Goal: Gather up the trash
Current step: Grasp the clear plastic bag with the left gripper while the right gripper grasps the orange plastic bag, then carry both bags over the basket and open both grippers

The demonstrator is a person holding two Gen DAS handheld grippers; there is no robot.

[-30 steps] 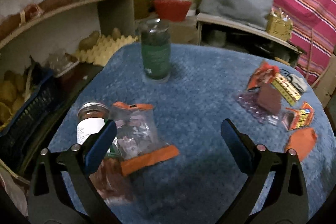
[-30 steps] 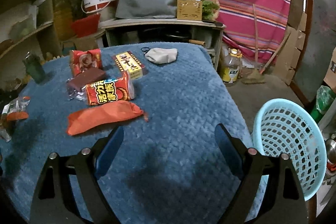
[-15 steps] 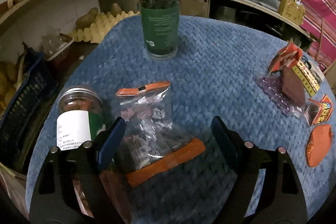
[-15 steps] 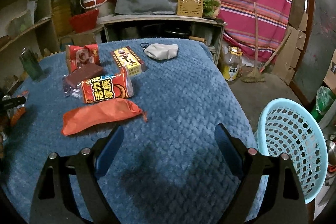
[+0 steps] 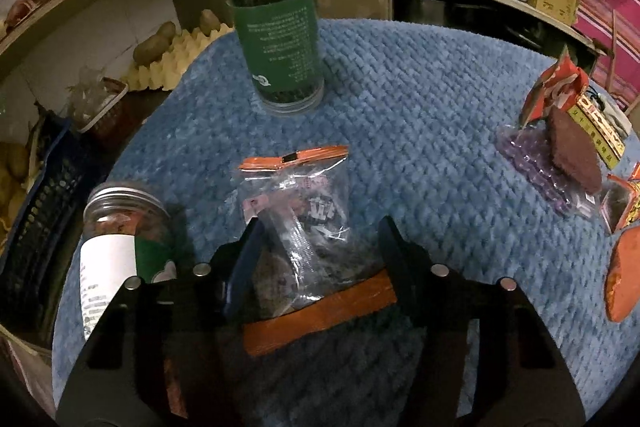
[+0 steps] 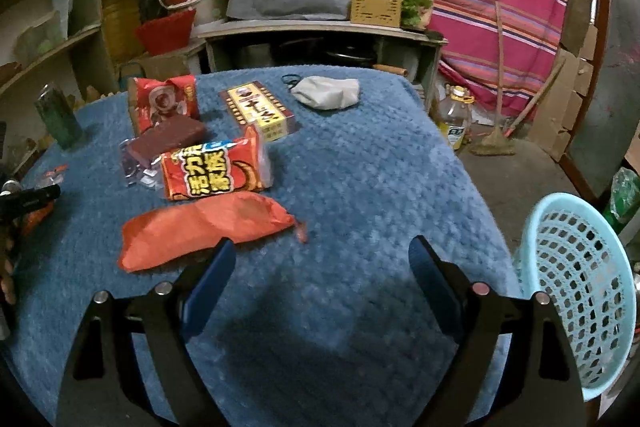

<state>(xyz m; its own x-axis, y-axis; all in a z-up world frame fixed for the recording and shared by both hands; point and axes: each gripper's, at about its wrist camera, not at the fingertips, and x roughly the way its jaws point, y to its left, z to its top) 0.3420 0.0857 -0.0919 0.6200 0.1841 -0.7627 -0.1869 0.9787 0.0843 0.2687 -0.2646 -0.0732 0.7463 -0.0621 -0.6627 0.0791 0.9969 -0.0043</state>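
A clear plastic bag with orange ends (image 5: 304,219) lies on the blue table cloth (image 5: 420,155). My left gripper (image 5: 320,243) is open, its fingers on either side of the bag's near half. My right gripper (image 6: 320,267) is open and empty above the cloth, just in front of an orange wrapper (image 6: 200,227). Behind the wrapper lie a red snack bag (image 6: 216,173), a brown bar on a clear purple wrapper (image 6: 164,139), a red packet (image 6: 164,101) and a yellow box (image 6: 258,111). A light blue basket (image 6: 576,287) stands beyond the table's right edge.
A tall jar with a green label (image 5: 280,31) stands behind the clear bag. A lidded jar with a white label (image 5: 116,247) stands at my left finger. A grey cloth (image 6: 326,93) lies at the far edge. Shelves and a blue crate (image 5: 36,203) are on the left.
My left gripper has moved forward and down over the clear bag, and its fingers have narrowed around it. The right gripper has drifted slightly toward the orange wrapper.
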